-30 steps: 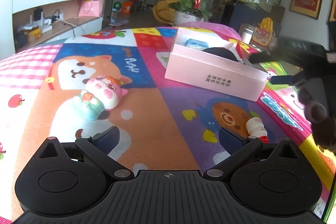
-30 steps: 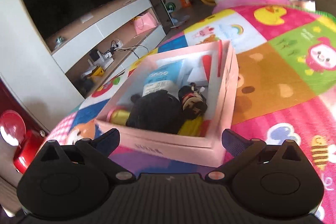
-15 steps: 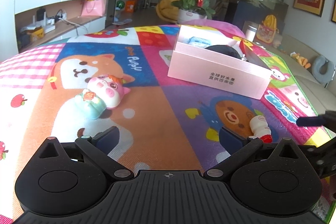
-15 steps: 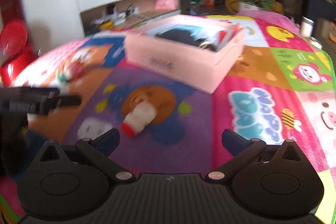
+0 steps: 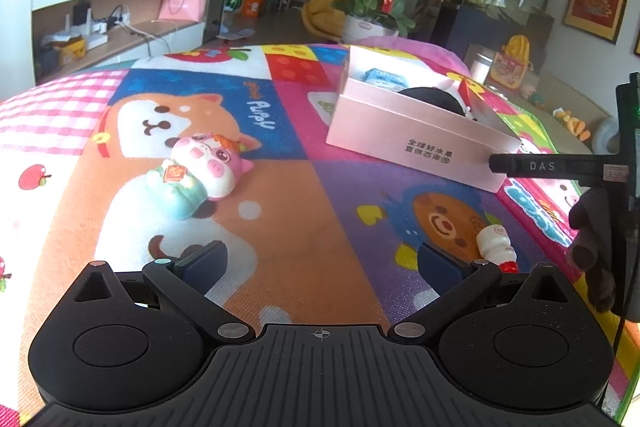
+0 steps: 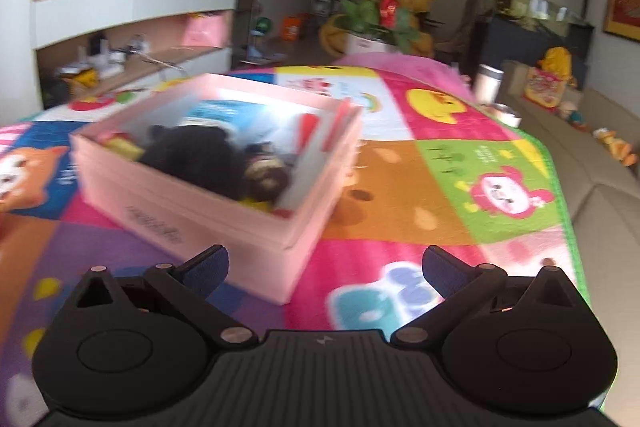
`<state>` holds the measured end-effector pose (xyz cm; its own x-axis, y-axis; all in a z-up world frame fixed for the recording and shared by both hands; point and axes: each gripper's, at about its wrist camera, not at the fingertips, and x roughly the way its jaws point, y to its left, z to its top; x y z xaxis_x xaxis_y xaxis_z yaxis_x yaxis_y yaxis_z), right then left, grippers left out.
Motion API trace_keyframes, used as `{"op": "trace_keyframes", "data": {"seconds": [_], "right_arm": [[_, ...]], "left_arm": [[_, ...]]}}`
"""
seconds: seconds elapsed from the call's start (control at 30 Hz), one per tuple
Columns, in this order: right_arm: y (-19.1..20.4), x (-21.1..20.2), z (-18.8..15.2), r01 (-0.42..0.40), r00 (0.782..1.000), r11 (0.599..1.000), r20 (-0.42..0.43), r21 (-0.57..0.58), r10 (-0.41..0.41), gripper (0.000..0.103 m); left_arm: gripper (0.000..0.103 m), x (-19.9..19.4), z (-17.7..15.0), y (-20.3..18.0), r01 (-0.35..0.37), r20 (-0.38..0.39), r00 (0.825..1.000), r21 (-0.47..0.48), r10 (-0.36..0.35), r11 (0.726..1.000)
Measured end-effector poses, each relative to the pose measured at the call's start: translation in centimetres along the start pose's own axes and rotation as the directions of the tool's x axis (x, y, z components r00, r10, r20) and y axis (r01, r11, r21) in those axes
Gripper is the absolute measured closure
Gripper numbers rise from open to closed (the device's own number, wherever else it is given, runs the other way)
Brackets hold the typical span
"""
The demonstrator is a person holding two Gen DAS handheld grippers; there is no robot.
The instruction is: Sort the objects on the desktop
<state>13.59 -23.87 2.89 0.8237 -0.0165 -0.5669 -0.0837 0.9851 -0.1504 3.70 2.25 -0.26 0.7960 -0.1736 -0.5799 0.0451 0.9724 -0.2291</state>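
Note:
A pink box [image 5: 420, 143] sits on the colourful play mat [image 5: 280, 219], holding a black plush, a blue packet and other small items. In the right wrist view the same pink box [image 6: 192, 211] lies ahead and to the left, blurred. A pink pig toy [image 5: 200, 175] lies on the mat left of centre. A small white bottle with a red cap [image 5: 498, 247] lies beside my left gripper's right finger. My left gripper [image 5: 320, 263] is open with nothing in it. My right gripper [image 6: 326, 267] is open over the mat, near the box's front corner.
The other gripper's black bar [image 5: 560, 167] and a gloved hand [image 5: 592, 239] reach in at the right edge of the left wrist view. A flower pot [image 6: 380, 27] stands beyond the mat's far end. A sofa [image 6: 600, 163] runs along the mat's right edge.
The right gripper has swung back rightwards and up, so the box fills its view again instead of the bottle. Its bar has risen at the right of the left wrist view. My left gripper has held still.

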Motion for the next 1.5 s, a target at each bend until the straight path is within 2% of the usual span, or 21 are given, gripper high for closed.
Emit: {"op": "trace_keyframes", "data": {"seconds": [0.07, 0.17, 0.2, 0.27, 0.33, 0.5, 0.57, 0.63, 0.7, 0.73, 0.87, 0.97, 1.1, 1.2, 1.23, 1.37, 1.5], "right_arm": [[-0.5, 0.4, 0.1, 0.045, 0.999, 0.999, 0.005, 0.004, -0.045, 0.0], [-1.4, 1.4, -0.1, 0.175, 0.984, 0.985, 0.037, 0.001, -0.175, 0.0], [-1.9, 1.5, -0.1, 0.177, 0.984, 0.984, 0.024, 0.018, -0.177, 0.0], [-3.1, 0.6, -0.5, 0.079, 0.997, 0.994, 0.002, 0.078, -0.08, 0.0], [-3.5, -1.0, -1.1, -0.02, 1.0, 0.994, -0.003, 0.107, 0.02, 0.0], [-1.8, -5.9, -3.4, -0.181, 0.983, 0.983, 0.0, 0.043, 0.181, 0.001], [-0.5, -7.6, -4.3, -0.211, 0.977, 0.977, -0.008, -0.024, 0.211, 0.014], [0.7, -8.8, -5.1, -0.252, 0.968, 0.966, -0.033, -0.064, 0.251, 0.036], [1.8, -9.7, -5.8, -0.32, 0.947, 0.945, -0.059, -0.074, 0.316, 0.043], [2.3, -10.1, -6.1, -0.338, 0.941, 0.938, -0.06, -0.079, 0.334, 0.043], [4.4, -10.0, -6.6, -0.372, 0.927, 0.926, -0.081, -0.065, 0.367, 0.044], [5.3, -9.2, -6.7, -0.382, 0.921, 0.923, -0.097, -0.041, 0.377, 0.055], [5.7, -8.8, -6.4, -0.36, 0.929, 0.932, -0.109, -0.043, 0.354, 0.077], [4.5, -9.5, -5.3, -0.373, 0.925, 0.928, -0.085, -0.006, 0.371, 0.077], [4.0, -9.9, -4.9, -0.38, 0.922, 0.925, -0.083, 0.006, 0.379, 0.08], [2.3, -10.5, -3.7, -0.419, 0.899, 0.905, -0.105, 0.072, 0.425, 0.082], [1.8, -10.4, -3.6, -0.399, 0.906, 0.913, -0.116, 0.079, 0.406, 0.082]], "left_arm": [[0.0, 0.0, 0.0, 0.1, 0.002, 0.0, 1.0, -0.002, -0.002, 1.0], [0.0, 0.0, 0.0, 0.1, 0.003, 0.001, 1.0, -0.004, -0.003, 1.0], [0.0, -0.1, 0.0, 0.1, 0.003, 0.001, 1.0, -0.005, -0.003, 1.0], [0.0, 0.0, 0.0, 0.1, 0.0, -0.002, 1.0, -0.006, 0.0, 1.0], [0.0, 0.0, 0.0, 0.0, -0.004, -0.005, 1.0, -0.005, 0.004, 1.0], [0.0, 0.0, 0.0, -0.2, -0.015, -0.004, 1.0, 0.008, 0.016, 1.0], [0.0, 0.0, 0.0, -0.3, -0.022, -0.005, 1.0, 0.012, 0.022, 1.0], [0.0, 0.0, 0.0, -0.4, -0.026, -0.004, 1.0, 0.016, 0.026, 1.0], [0.0, 0.0, -0.1, -0.4, -0.029, -0.003, 1.0, 0.016, 0.029, 0.999], [0.0, -0.1, -0.1, -0.4, -0.029, -0.002, 1.0, 0.015, 0.029, 0.999], [0.0, -0.4, -0.1, -0.3, -0.038, 0.02, 0.999, 0.007, 0.038, 0.999], [0.0, -1.0, -0.3, -0.7, -0.04, 0.04, 0.998, 0.038, 0.039, 0.998], [0.0, -1.7, -0.5, -1.6, -0.048, 0.073, 0.997, 0.116, 0.039, 0.992], [0.0, -1.9, -0.5, -1.8, -0.043, 0.081, 0.996, 0.127, 0.033, 0.991], [0.0, -1.9, -0.4, -1.9, -0.04, 0.08, 0.996, 0.125, 0.03, 0.991], [0.0, -1.9, -0.6, -2.4, -0.017, 0.073, 0.997, 0.143, 0.006, 0.99], [0.0, -2.0, -0.9, -3.0, 0.008, 0.065, 0.998, 0.17, -0.019, 0.985]]}}
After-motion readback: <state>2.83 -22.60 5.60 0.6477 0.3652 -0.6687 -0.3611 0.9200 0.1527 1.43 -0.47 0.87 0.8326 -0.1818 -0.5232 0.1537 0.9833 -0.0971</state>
